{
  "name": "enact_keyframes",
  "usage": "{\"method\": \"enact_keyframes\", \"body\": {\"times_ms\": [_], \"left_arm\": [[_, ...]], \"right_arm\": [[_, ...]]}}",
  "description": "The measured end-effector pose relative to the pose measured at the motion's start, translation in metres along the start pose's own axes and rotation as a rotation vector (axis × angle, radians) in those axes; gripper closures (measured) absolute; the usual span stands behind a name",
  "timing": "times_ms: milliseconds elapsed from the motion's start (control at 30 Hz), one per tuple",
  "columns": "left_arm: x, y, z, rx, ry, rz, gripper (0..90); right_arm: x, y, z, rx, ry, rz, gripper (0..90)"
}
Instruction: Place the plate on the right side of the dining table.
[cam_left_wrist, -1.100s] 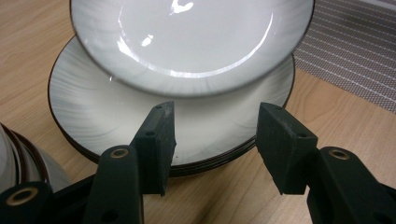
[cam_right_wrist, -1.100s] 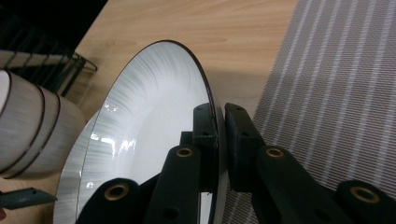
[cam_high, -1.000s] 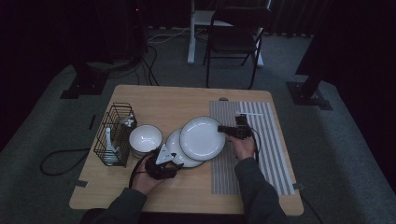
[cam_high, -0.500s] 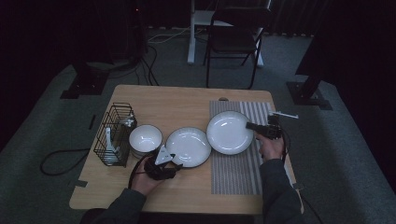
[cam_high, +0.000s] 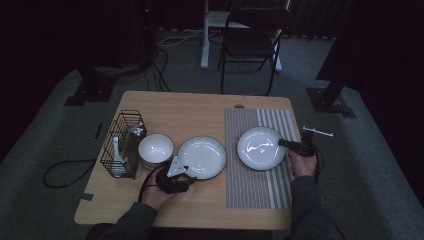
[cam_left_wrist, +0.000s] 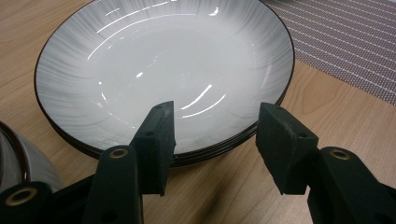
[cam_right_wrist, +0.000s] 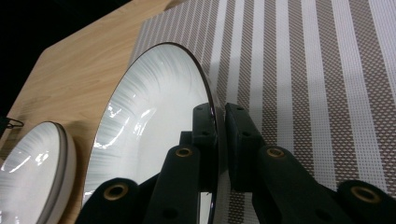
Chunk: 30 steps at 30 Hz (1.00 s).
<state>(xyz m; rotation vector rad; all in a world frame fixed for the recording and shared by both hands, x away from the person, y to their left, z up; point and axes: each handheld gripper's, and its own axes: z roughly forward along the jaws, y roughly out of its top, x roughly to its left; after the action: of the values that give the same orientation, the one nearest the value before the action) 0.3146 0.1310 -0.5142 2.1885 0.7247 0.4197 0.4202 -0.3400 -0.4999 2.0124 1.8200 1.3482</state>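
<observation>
Round white dark-rimmed plate (cam_high: 260, 147) sits over the striped grey woven placemat (cam_high: 260, 187), right gripper (cam_high: 286, 143) clamped tight on its right rim! Left gripper (cam_high: 181, 172), jaws apart and gripping nothing, waits at the near edge of the stacked white plates (cam_high: 201, 157). White bowl (cam_high: 155, 149) and black wire basket (cam_high: 122, 144) stand left.

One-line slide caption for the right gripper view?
Right gripper clamps the rim of a white plate over the striped placemat.
</observation>
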Motion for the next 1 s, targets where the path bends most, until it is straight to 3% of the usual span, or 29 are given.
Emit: {"method": "enact_keyframes", "body": {"times_ms": [467,633,1000], "left_arm": [[0.000,-0.001,0.001,0.004,0.001,0.000,47.9],[0.000,-0.001,0.001,0.004,0.000,0.001,47.9],[0.000,-0.001,0.001,0.003,0.001,0.002,47.8]], "right_arm": [[-0.014,-0.002,0.005,0.000,-0.004,0.023,84.0],[-0.020,-0.007,0.007,0.029,-0.040,0.012,84.8],[-0.026,-0.010,0.010,0.037,-0.036,0.024,84.5]]}}
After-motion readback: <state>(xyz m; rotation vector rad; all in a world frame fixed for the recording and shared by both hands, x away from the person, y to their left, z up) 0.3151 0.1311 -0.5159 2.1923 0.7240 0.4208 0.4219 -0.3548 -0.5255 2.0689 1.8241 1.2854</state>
